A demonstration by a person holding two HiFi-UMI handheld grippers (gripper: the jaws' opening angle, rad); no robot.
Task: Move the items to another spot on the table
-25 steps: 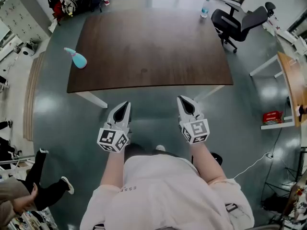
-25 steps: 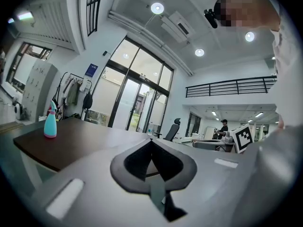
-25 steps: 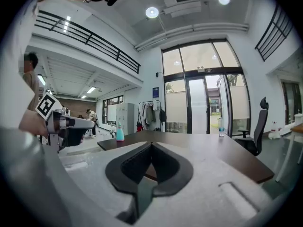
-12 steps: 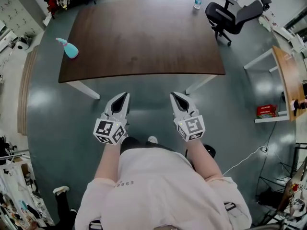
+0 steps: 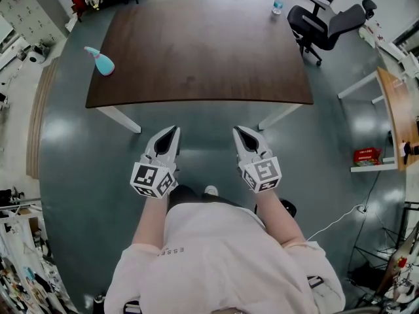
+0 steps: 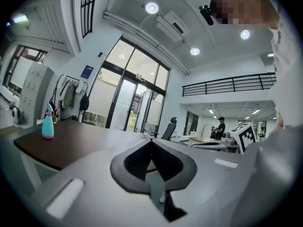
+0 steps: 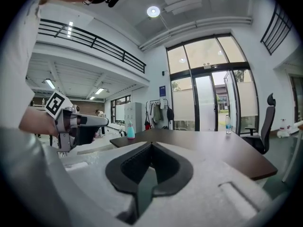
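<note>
Teal spray bottle [image 5: 99, 60] sat at the left edge of the table [image 5: 196, 51]. You held left gripper [image 5: 172, 132] and right gripper [image 5: 238, 133] clenched, empty, short of its near edge.

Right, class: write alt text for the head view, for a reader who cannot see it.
A person holds a left gripper and right gripper, both shut and empty, over grey floor short of a brown table. A blue spray bottle stands at the table's left edge.
</note>
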